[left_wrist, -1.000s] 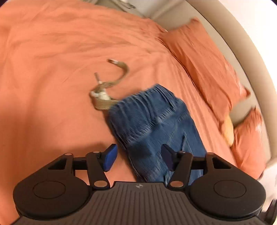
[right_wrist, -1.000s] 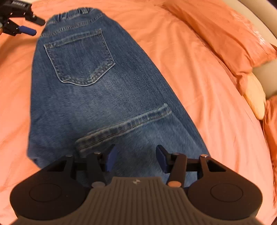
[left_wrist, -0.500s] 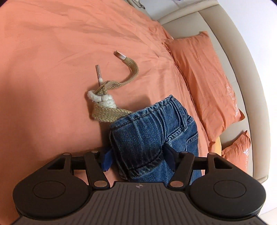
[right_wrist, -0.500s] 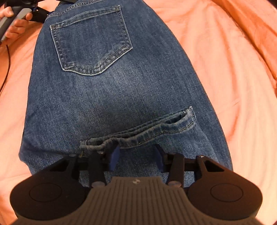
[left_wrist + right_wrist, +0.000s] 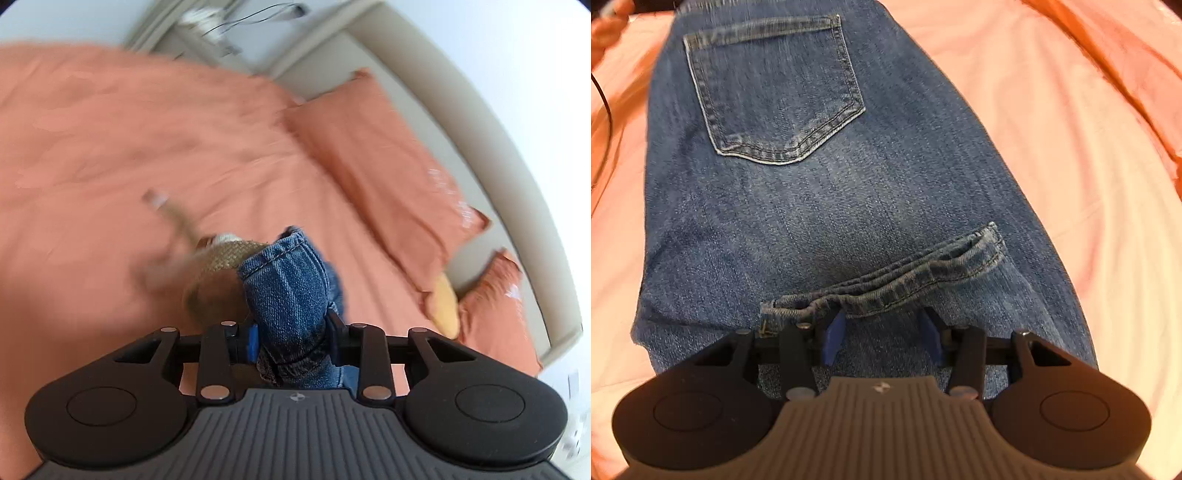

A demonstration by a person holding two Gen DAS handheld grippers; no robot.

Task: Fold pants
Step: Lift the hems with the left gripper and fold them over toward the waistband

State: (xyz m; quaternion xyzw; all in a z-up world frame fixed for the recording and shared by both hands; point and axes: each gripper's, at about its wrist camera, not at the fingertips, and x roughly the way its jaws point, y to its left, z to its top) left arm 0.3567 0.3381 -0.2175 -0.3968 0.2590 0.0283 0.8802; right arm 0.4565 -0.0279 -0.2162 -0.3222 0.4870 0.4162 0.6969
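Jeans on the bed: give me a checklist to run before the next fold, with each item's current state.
1. Left gripper clamped on the jeans' waistband: ok; its jaws have just closed.
2. Right gripper gripping denim: cannot tell; the blue pads straddle the fabric below the hem.
3. Woven belt clear of the fold: not ok, it hangs beside the waistband.
4. Back pocket panel flat: ok.
5. Bedspread beside the jeans bare: ok.
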